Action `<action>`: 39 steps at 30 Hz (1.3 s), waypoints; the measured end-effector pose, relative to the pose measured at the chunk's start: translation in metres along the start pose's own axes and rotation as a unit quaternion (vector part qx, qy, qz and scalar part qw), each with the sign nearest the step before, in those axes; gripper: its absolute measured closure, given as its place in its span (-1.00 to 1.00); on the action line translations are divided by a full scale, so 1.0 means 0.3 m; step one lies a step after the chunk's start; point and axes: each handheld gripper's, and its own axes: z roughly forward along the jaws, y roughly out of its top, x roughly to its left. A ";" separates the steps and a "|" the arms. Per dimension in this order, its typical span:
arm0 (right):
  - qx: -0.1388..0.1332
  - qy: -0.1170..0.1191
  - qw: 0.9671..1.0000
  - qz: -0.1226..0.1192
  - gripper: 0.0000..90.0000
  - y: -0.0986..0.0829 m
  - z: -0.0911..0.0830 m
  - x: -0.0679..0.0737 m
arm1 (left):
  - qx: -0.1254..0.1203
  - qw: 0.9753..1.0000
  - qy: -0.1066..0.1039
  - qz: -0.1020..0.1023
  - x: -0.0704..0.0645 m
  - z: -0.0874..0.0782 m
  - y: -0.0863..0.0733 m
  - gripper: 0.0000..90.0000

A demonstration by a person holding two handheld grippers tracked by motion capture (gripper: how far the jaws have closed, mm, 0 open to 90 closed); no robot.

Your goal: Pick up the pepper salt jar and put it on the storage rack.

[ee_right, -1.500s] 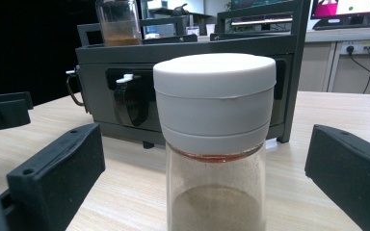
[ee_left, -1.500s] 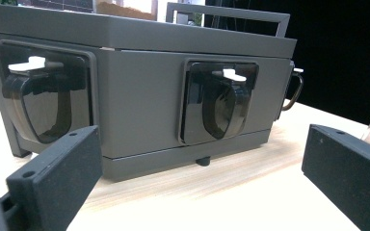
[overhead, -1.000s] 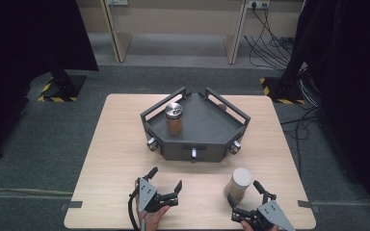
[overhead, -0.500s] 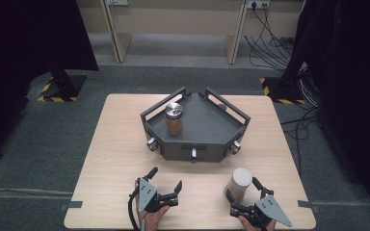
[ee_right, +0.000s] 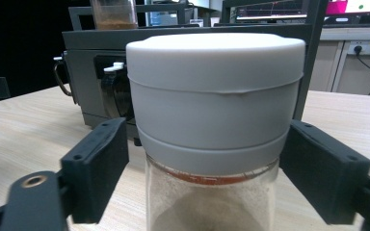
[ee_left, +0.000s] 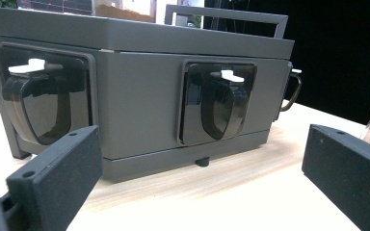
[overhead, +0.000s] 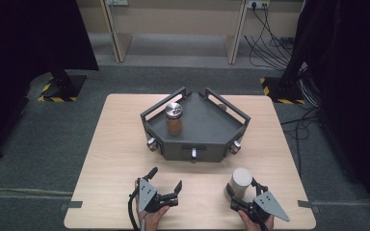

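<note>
a pale wooden surface (overhead: 115, 163) stands on grey carpet, with dark curtains at both sides, wooden furniture legs beyond and cables trailing at the far right. a dark grey angular box (overhead: 195, 126) with handles and front knobs sits at the middle; on its top stands a glass jar (overhead: 174, 118) with a metal lid and brown contents. near the front edge, the left gripper (overhead: 166, 185) rests with jaws wide and nothing between them, facing the box. the right gripper (overhead: 244, 192) has jaws spread on either side of a white-capped jar (ee_right: 215, 110), not touching its cap.
</note>
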 end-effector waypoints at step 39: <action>-0.006 -0.015 1.000 -0.023 -0.21 0.053 -0.014 0.025 | 0.001 1.000 0.000 0.002 -0.002 0.001 0.001 -0.99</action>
